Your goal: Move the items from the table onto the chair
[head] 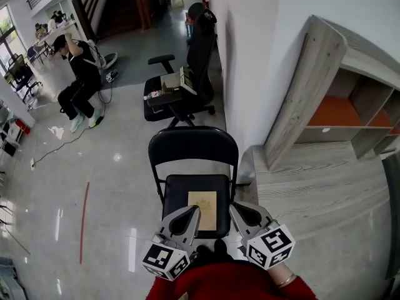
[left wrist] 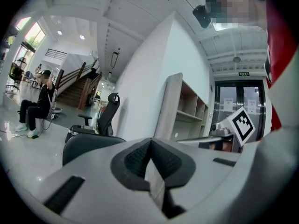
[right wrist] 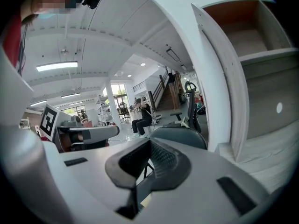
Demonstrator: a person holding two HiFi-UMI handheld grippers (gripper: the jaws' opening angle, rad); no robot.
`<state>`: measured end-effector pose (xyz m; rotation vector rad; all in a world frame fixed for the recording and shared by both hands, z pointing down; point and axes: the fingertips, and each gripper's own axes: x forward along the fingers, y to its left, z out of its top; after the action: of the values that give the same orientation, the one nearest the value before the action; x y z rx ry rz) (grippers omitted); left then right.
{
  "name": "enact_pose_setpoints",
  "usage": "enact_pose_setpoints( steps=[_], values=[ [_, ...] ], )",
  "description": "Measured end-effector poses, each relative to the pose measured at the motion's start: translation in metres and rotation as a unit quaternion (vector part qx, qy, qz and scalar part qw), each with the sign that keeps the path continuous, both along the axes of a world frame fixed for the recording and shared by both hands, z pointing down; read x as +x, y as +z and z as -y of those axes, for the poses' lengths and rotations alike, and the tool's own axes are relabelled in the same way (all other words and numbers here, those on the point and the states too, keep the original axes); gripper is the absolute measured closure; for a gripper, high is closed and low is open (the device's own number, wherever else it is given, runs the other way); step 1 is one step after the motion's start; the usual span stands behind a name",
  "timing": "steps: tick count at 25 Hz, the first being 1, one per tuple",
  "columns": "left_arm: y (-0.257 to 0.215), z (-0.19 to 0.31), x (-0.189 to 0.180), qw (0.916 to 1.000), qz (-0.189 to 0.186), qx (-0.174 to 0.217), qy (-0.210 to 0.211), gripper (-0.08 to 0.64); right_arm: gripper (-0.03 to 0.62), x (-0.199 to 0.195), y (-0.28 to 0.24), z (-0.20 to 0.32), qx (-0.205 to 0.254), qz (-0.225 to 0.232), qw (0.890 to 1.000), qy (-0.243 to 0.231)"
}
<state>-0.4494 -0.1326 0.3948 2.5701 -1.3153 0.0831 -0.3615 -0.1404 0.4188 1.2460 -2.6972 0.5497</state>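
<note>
A black folding chair [head: 194, 147] stands in front of me. A flat tan item [head: 203, 206] lies on its seat. My left gripper [head: 195, 210] hovers over the seat's near left part, jaws shut and empty. My right gripper [head: 233, 207] hangs at the seat's near right edge, also shut with nothing in it. In the left gripper view the shut jaws [left wrist: 149, 146] point over the chair back [left wrist: 86, 146]. From the right gripper [right wrist: 148, 146] the chair back [right wrist: 183, 136] shows just beyond the shut jaws. The grey wooden table [head: 312, 180] lies to my right; no loose items show on it.
A wooden shelf unit [head: 337, 92] with orange-backed compartments stands on the table against the white wall [head: 250, 55]. A black office chair [head: 181, 86] is behind the folding chair. A person [head: 78, 74] sits on the glossy floor's far left.
</note>
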Motion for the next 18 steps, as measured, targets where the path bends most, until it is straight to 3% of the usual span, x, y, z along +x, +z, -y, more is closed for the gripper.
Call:
enact_pose_setpoints(
  steps=[18],
  values=[
    [0.014, -0.013, 0.013, 0.9998, 0.013, -0.016, -0.001, 0.551, 0.581, -0.003, 0.006, -0.018, 0.009, -0.017, 1.000, -0.012]
  ],
)
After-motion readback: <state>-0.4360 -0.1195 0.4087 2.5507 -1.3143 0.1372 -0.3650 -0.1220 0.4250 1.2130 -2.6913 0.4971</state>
